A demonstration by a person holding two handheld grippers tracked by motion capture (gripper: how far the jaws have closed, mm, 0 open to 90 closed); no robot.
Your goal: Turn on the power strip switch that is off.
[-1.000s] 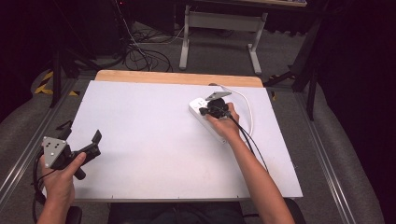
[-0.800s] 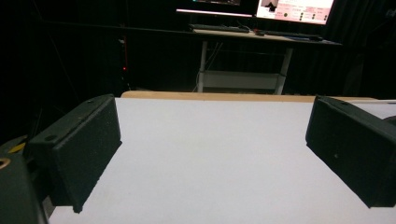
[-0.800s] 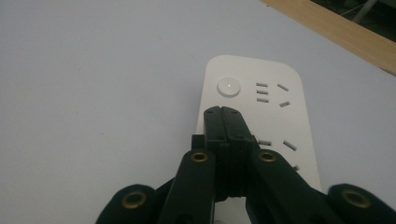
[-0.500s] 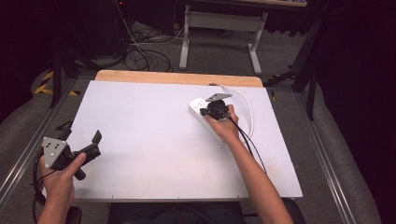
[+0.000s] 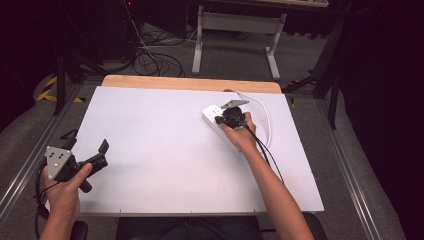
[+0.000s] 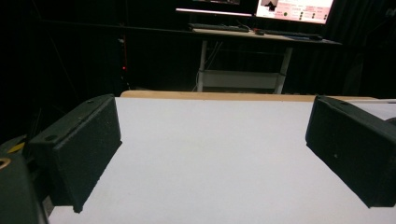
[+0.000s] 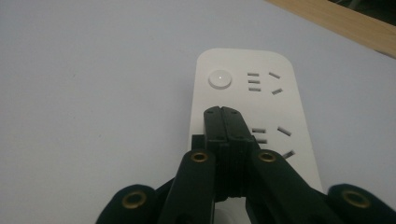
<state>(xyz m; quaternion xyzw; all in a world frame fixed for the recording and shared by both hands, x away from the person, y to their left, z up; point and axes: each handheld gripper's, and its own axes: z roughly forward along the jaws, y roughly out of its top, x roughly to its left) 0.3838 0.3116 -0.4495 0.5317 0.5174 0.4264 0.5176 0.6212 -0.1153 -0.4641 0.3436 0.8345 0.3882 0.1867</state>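
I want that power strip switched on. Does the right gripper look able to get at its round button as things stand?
Probably yes. The right gripper, jaws shut and empty, hangs over the power strip, tips just short of the round button. Nothing lies between them.

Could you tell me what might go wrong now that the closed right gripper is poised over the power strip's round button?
1. The shut right gripper sits short of the round button, nearer the socket slots; pushing straight down could miss or jab a slot.
2. The power strip lies loose on the table, with the open left gripper far away, so a slanted push may slide it.
3. Its white cord curves beside the right hand and could snag.
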